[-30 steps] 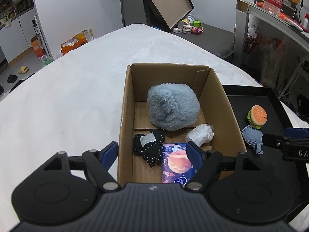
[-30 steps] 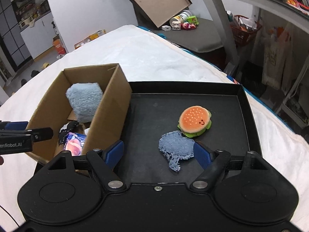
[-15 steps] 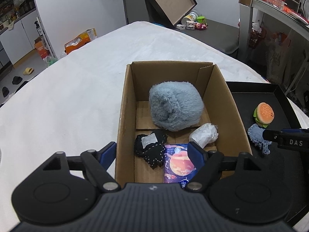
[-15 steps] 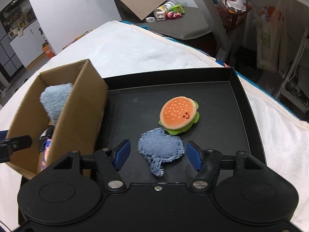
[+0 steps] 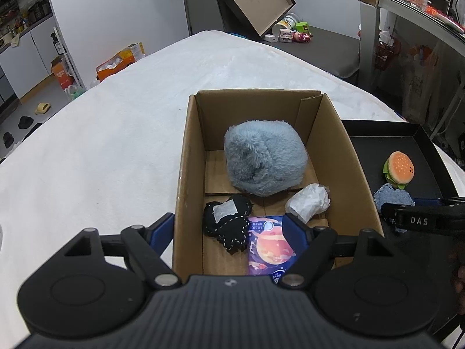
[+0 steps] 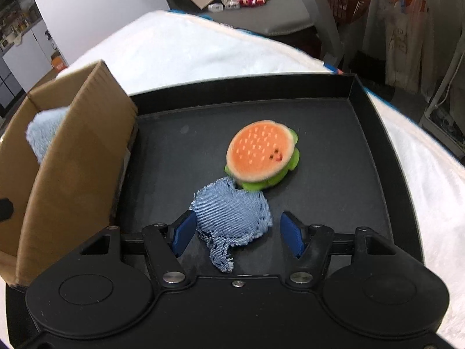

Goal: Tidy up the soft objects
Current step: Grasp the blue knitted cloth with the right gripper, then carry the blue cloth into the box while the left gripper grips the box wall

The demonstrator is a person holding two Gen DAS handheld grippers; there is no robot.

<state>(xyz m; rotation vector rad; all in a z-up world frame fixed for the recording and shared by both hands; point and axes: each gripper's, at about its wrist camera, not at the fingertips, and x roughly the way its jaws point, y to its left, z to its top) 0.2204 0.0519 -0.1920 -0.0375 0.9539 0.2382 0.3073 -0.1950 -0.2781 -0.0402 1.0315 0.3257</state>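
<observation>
Cardboard box (image 5: 334, 133) holds grey plush (image 5: 264, 157); right gripper (image 6: 235, 229) spread around denim pad (image 6: 232, 212).

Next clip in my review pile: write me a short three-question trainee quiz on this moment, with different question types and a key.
1. True or false: the right gripper is already shut on the denim patch.
2. Multiple choice: where does the burger plush lie? A) in the cardboard box B) on the black tray C) on the white cover
3. Fill in: the largest item in the cardboard box is the fluffy ___ ball.

Key:
1. False: its jaws are open on either side of the patch.
2. B
3. blue-grey
</observation>
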